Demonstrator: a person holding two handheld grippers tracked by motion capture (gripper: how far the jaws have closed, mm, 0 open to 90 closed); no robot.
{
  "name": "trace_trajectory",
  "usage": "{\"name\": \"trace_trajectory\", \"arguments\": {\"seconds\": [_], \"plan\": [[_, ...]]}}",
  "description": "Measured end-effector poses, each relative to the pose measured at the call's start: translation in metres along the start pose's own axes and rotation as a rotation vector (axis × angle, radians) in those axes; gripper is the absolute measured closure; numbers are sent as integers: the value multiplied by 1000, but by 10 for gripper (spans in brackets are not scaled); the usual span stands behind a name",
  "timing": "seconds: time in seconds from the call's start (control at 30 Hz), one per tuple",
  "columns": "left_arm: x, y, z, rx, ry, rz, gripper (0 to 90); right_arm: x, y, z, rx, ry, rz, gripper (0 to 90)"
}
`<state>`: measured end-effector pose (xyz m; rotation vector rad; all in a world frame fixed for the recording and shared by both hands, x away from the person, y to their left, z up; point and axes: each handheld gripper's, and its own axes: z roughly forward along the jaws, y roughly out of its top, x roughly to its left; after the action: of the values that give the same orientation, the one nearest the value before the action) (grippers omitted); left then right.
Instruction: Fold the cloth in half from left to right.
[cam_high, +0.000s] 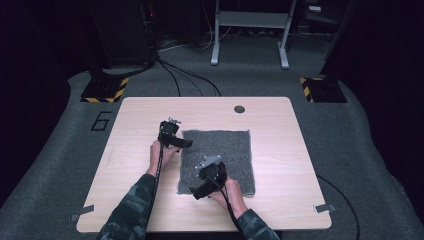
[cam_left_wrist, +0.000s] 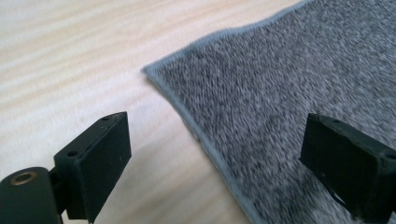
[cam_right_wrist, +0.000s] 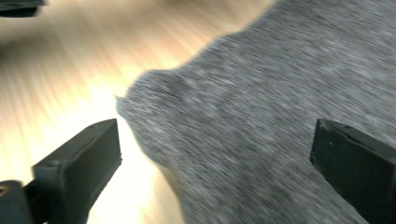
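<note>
Left hand-held gripper (cam_high: 176, 142) sits at the far-left corner of the grey cloth (cam_high: 220, 150), jaws wide apart w/ nothing between them; in the left gripper view one jaw is over bare wood, the other over the fabric, so the stitched hem runs up between them. Right hand-held gripper (cam_high: 201, 190) is at the near-left corner, jaws likewise spread & empty, straddling the corner in the right gripper view, which is blurred. Judgement: the step in hand is pinching both left corners, probably to fold the cloth over. To do it well, each lower jaw should slide under the hem, not press on top, & bite just inside the corner so the edge doesn't slip; both should close about together & lift evenly to keep the left edge taut. The cloth lies flat on the tabletop (cam_high: 280, 125), roughly centred, edges near square to the tabletop's edges. It is slightly longer front-to-back, so its long axis runs away from the person.
</note>
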<state>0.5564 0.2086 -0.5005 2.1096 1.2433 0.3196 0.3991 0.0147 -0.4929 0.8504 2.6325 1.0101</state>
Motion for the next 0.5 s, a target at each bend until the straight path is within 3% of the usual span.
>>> {"name": "trace_trajectory", "arguments": {"seconds": [0.13,0.2,0.33,0.37,0.5], "plan": [[1,5,7,9,-8,-18,123,17,6,12,0,13,-43,102],[3,9,9,8,-2,-3,141,25,8,16,-4,7,-66,149],[7,13,15,7,7,-5,183,39,12,26,3,2,-109,319],[7,13,16,8,10,-22,200,43,12,28,-2,-2,-113,351],[12,18,19,1,37,-5,287,57,15,32,-3,-27,-148,477]]}}
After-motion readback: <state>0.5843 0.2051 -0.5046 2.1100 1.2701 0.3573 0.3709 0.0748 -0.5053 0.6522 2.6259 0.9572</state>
